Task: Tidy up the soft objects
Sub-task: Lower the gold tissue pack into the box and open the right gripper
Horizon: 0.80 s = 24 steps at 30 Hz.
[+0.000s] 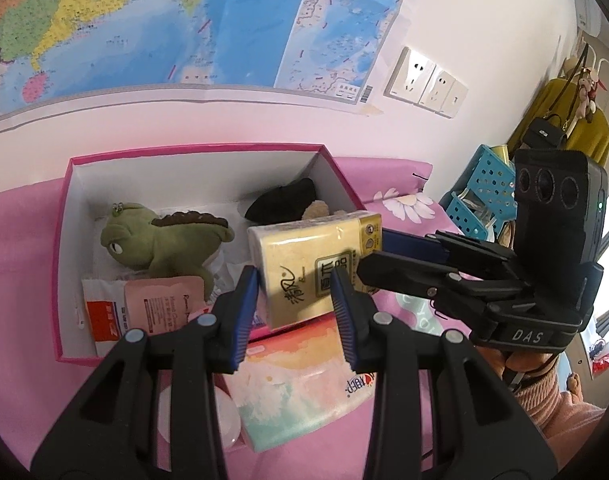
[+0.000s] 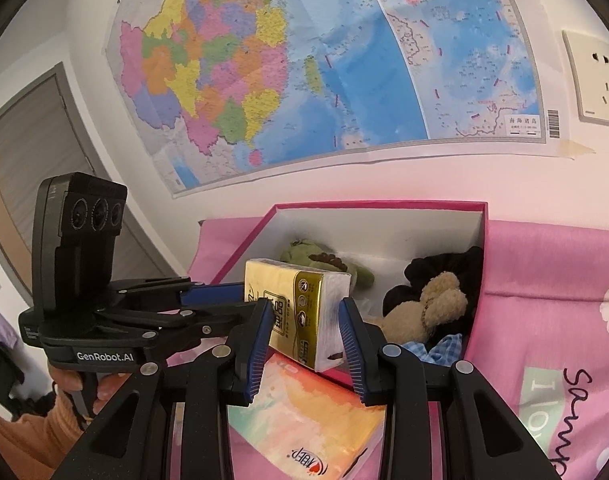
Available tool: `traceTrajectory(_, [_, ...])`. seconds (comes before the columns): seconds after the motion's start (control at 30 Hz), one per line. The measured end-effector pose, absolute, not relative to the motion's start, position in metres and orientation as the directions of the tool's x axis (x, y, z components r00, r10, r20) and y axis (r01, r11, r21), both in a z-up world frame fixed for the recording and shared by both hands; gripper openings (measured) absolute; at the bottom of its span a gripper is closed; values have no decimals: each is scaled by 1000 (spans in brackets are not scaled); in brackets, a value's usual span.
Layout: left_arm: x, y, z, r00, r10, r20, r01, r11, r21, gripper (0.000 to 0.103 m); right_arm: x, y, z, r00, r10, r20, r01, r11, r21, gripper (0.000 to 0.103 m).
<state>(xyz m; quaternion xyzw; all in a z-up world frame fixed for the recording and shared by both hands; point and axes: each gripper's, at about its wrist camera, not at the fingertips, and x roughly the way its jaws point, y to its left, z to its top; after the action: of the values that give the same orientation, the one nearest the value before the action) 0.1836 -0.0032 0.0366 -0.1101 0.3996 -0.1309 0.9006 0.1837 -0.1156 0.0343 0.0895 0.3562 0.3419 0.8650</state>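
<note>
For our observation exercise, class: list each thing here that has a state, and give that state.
pink box: open, no lid on.
yellow tissue pack: lifted, tilted over the box's near edge.
right gripper: shut on the pack.
left gripper: fingers flank the pack; grip unclear.
green plush: lying inside box.
teddy: lying inside box.
pastel pack: flat on the bed, outside.

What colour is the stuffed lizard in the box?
Olive green with a brown ridge along its back; the left wrist view shows it best.
</note>
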Motion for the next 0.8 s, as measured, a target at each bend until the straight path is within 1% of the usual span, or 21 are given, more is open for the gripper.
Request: traceTrajectory(0.8, [198,-1,33,624,-301,-721,120,949,-292,39,203,-113,22,508,632,-585,-491,771,407,35])
